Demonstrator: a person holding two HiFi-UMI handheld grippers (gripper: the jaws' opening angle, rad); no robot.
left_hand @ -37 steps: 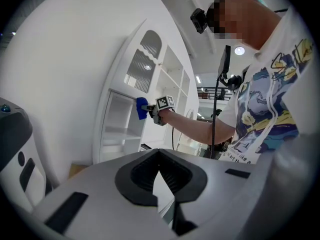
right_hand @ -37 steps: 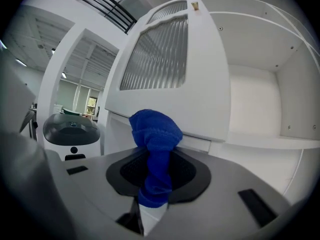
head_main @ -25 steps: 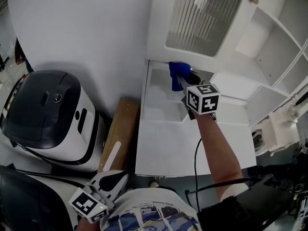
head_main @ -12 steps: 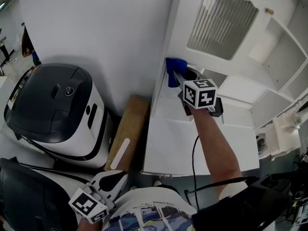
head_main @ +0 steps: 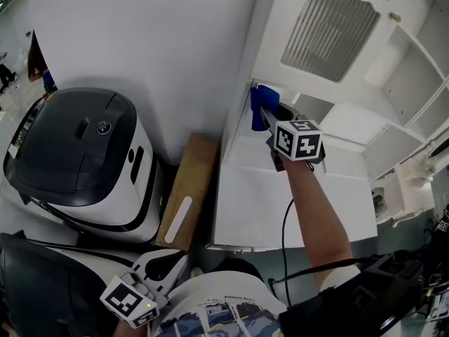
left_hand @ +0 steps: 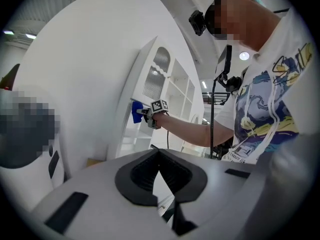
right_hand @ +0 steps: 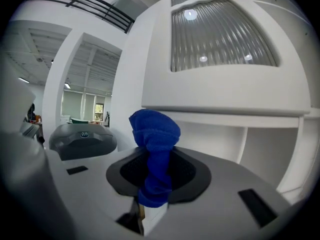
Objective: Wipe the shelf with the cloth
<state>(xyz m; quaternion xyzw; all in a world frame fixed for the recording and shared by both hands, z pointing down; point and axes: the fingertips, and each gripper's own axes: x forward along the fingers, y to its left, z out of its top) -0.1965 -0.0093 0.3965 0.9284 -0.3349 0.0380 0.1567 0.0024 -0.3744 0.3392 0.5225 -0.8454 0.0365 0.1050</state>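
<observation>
while the right gripper (right_hand: pixel 155 186) is clamping its jaws on a blue cloth (right_hand: pixel 155 134), the cloth's bunched, terry-looking top is bulging above the dark pads and a narrower twist is hanging down between them. seen from the head, the cloth is sitting at the left end of an open compartment of the white shelf unit (head_main: pixel 280 202), just under the unit's door with the ribbed pane (head_main: pixel 330 27) and right beside the unit's left wall; whether it is touching a surface i cannot tell. the unit is showing smooth, white-painted panels, with square-cornered cubbies (head_main: pixel 414 83) opening along its right side. the left gripper (head_main: pixel 168 262) is hanging low, well apart from the unit and in front of it, its jaws pressing together with nothing between them. a flat wooden board (head_main: pixel 184 192) is lying just beside the unit's left side, and a rounded, glossy black-and-white machine (head_main: pixel 77 160) is standing further left of the unit.
</observation>
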